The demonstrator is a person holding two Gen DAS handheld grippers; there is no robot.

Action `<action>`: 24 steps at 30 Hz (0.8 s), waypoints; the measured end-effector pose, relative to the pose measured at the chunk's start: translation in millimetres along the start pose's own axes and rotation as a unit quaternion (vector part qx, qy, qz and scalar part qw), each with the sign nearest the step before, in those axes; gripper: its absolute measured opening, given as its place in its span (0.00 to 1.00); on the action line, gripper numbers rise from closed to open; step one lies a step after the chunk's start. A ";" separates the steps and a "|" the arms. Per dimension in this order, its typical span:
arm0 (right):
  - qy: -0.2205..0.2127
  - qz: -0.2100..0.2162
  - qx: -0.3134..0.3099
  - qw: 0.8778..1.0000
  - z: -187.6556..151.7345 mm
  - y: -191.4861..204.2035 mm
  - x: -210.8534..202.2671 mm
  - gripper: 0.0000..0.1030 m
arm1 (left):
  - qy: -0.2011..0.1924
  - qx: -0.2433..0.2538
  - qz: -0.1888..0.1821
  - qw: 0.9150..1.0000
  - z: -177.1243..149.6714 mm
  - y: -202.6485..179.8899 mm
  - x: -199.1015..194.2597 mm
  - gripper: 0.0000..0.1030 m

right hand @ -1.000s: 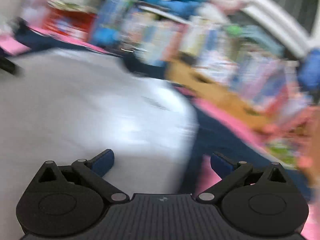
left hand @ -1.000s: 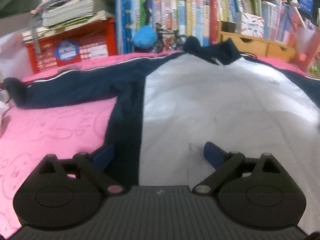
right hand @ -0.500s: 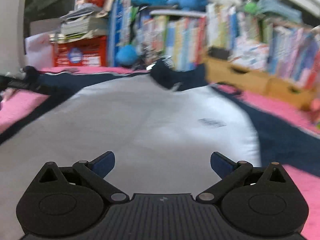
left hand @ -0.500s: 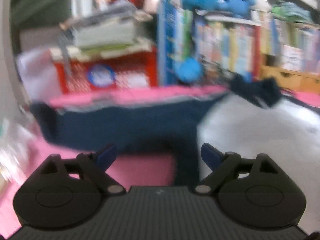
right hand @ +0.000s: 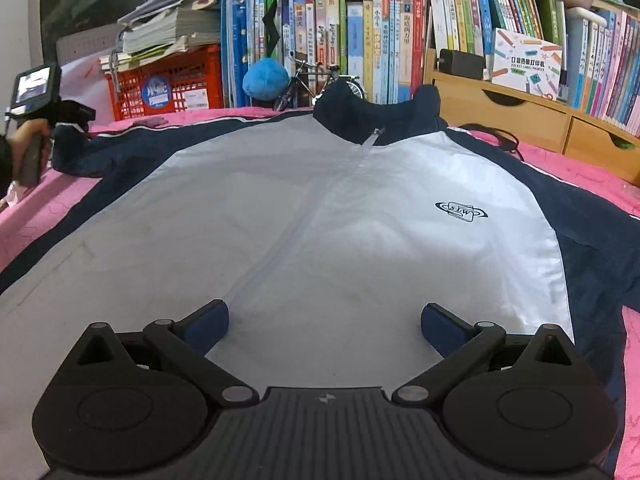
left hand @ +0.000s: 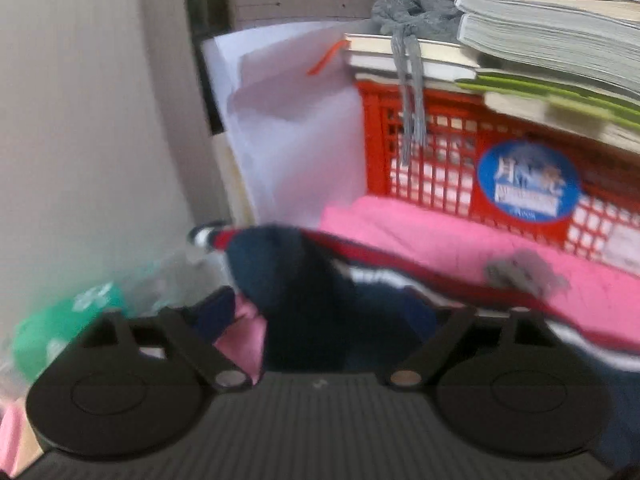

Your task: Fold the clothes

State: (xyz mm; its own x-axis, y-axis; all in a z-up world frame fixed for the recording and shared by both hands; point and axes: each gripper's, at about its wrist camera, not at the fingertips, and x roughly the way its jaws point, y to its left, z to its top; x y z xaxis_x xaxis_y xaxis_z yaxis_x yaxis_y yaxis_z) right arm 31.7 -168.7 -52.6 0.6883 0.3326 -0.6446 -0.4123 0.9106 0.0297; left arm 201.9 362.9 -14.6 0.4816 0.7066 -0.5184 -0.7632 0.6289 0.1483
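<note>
- We see the jacket (right hand: 320, 216) lying flat, front up, on the pink cover (right hand: 36, 216). It has a white body and a navy collar, and its navy sleeves are spread out to both sides.
- The hem is cut off below by the right gripper (right hand: 324, 324), whose jaws stand wide apart over the white front with nothing between them.
- The far sleeve end (left hand: 280, 276) lies at the edge of the pink cover. In the left wrist view it is badly blurred, and we make out only navy cloth with red and white stripes.
- The left gripper (left hand: 320, 316) has just been closing its jaws, with the sleeve cloth between them. Its right pad is lost against the dark cloth, so we cannot tell whether the pads press on it.
- In the right wrist view that gripper (right hand: 68, 116) is small at the left edge, held by a hand (right hand: 28, 136) that is partly cut off.
- Behind the sleeve stand a red crate (left hand: 460, 160) with books (left hand: 540, 40) piled on top of it.
- A green thing (left hand: 60, 320) at lower left is too smeared to name.
</note>
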 end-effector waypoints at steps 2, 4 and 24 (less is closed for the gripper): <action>0.000 0.000 0.001 1.000 0.0 -0.2 0.0 1.00 | -0.026 0.006 0.015 1.000 5.0 -2.0 -1.6 0.01; 0.000 0.001 0.002 1.000 -0.1 -0.5 0.0 1.00 | -0.153 0.037 0.040 0.987 -0.1 -4.8 -27.9 0.03; 0.001 -0.001 0.006 1.000 -0.2 -1.0 0.9 1.00 | -0.050 0.015 0.028 0.998 -22.6 41.3 -20.4 0.46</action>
State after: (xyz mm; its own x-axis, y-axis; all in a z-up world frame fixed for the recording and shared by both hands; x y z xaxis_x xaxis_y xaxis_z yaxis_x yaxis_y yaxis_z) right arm 32.6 -169.4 -53.3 0.6878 0.3313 -0.6459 -0.4041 0.9139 0.0385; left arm 150.8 367.1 -17.0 0.4799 0.7693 -0.4217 -0.7783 0.5951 0.2001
